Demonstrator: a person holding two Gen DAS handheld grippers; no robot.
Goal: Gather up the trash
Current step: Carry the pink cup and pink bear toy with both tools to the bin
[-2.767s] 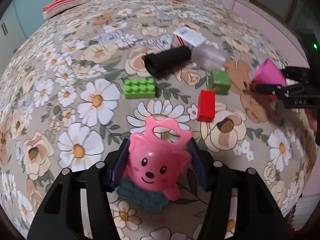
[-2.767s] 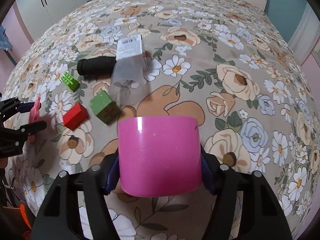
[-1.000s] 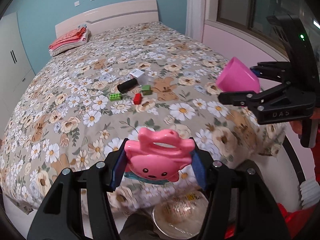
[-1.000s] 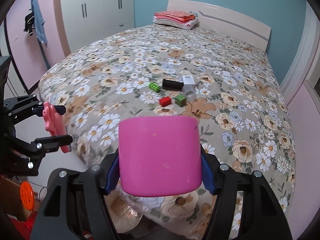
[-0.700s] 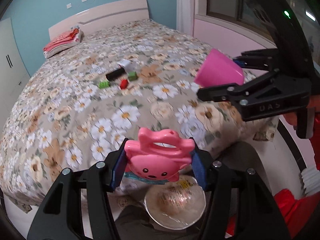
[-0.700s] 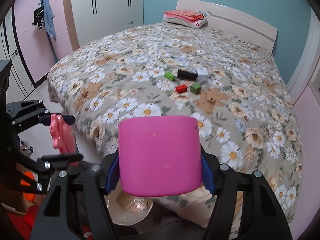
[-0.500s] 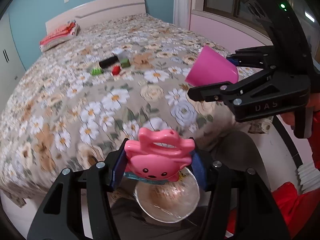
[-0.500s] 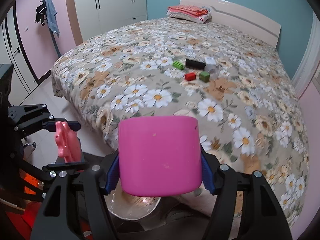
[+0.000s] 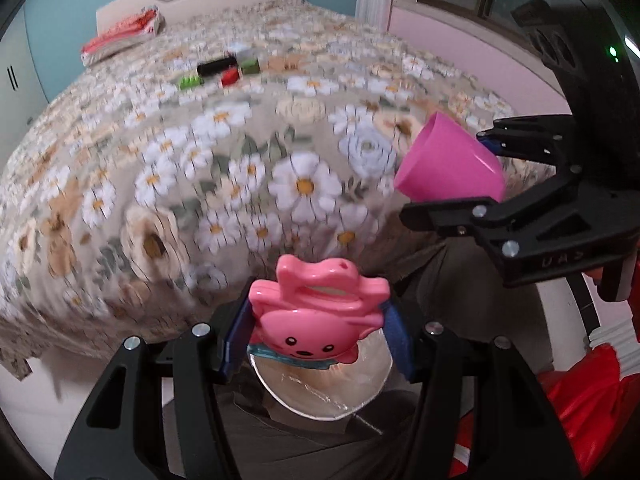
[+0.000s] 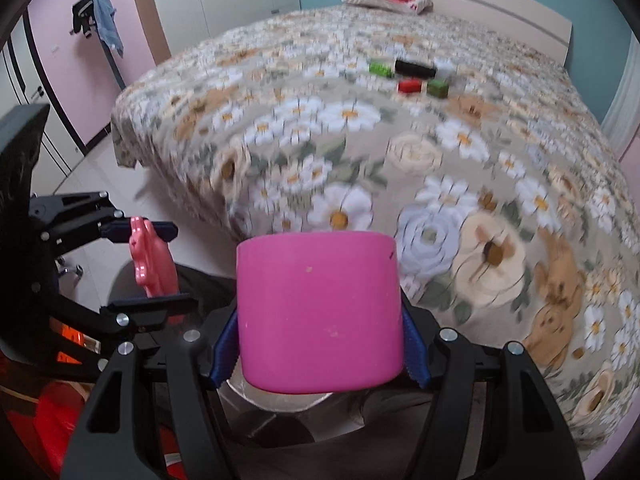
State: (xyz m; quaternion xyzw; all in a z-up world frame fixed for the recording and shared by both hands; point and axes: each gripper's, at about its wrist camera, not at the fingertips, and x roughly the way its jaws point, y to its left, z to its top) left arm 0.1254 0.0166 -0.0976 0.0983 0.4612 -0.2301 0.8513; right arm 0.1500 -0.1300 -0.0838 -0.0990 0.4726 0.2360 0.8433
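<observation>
My left fingers (image 9: 236, 344) are clamped on the pink toy (image 9: 316, 316), and directly below and just beyond them I see the bin (image 9: 320, 388), its clear liner mouth open under the toy. To the right, my right gripper (image 10: 320, 344) is clamped on the cup (image 10: 318, 312), with the same bin rim showing beneath it, so both loads sit over the target and the left looks a touch more centred. The cup lies on its side, mouth toward the bed (image 9: 180, 160). Compared with a second ago, both hands have dropped and tipped downward: the bin has slid up under the toy and the blocks (image 10: 408, 86) have receded.
</observation>
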